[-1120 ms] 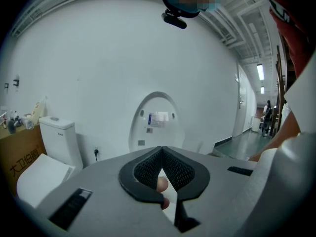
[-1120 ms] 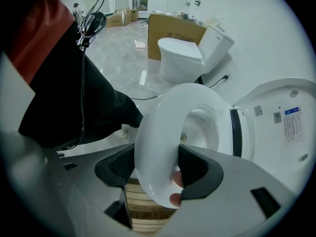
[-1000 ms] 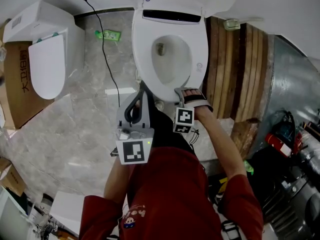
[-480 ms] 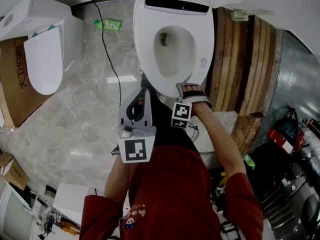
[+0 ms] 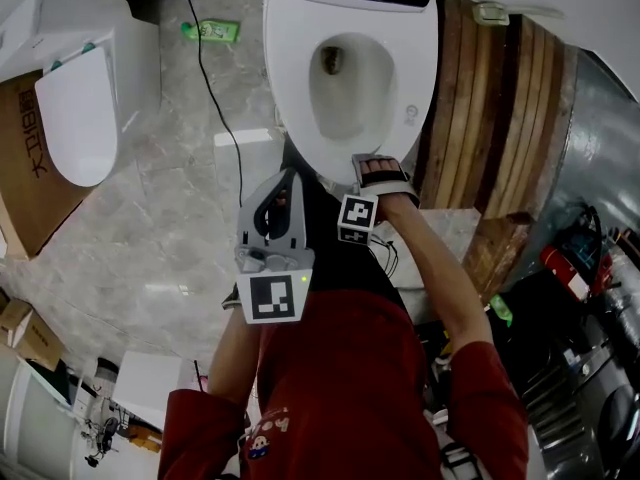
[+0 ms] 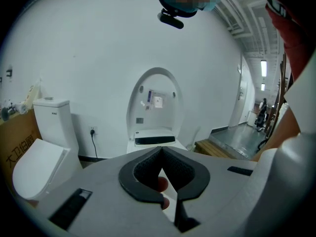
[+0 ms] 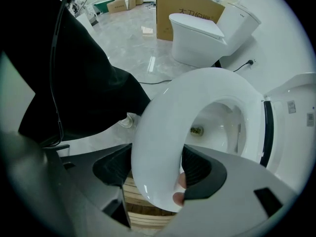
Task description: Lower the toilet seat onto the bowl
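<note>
The white toilet seat (image 5: 298, 88) lies low over the bowl (image 5: 345, 93); its lid (image 6: 157, 102) stands upright against the wall. My right gripper (image 5: 376, 172) points down at the seat's front rim. In the right gripper view that rim (image 7: 163, 127) passes between the jaws of the right gripper (image 7: 158, 169), which have just been opening and stand wide around it. My left gripper (image 5: 284, 180) hangs to the left of the bowl's front, clear of the seat. In its own view the left gripper (image 6: 161, 152) is shut with nothing in it.
A second toilet (image 5: 75, 98) and a cardboard box (image 5: 20, 158) stand at the left. A black cable (image 5: 205, 78) runs over the marble floor past a white box (image 5: 250, 148). Wooden planks (image 5: 490, 118) lie right of the bowl, with dark equipment behind them.
The seat has come down toward the bowl with the right gripper at its front rim. The left gripper has sunk too.
</note>
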Tool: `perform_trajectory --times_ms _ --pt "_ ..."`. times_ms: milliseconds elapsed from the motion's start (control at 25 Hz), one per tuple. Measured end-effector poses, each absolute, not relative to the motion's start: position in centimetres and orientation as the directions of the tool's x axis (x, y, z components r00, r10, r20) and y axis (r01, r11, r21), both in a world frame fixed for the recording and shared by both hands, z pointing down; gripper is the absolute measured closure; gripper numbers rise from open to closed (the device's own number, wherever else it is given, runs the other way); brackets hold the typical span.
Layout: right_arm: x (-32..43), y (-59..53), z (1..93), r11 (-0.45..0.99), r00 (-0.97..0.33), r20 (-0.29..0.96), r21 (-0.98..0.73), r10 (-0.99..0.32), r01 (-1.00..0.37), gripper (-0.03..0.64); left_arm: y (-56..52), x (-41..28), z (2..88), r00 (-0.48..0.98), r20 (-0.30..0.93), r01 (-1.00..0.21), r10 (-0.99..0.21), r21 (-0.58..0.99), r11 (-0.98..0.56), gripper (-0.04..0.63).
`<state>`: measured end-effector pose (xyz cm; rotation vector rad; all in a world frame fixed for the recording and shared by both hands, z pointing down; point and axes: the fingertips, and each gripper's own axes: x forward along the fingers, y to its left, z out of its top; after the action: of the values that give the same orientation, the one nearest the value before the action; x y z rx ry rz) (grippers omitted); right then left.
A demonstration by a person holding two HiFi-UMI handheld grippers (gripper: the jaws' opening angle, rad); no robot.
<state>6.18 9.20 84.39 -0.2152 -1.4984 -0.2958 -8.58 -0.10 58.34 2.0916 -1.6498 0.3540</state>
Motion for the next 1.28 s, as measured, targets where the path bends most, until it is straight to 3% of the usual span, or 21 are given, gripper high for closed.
perform_trajectory --times_ms 1280 --pt "6.0 8.8 95.3 0.939 0.124 0.991 0.01 -0.056 0.344 0.345 -0.5 -9.6 66.2 0.269 0.615 -0.962 -0.742 0.204 -0.18 0.583"
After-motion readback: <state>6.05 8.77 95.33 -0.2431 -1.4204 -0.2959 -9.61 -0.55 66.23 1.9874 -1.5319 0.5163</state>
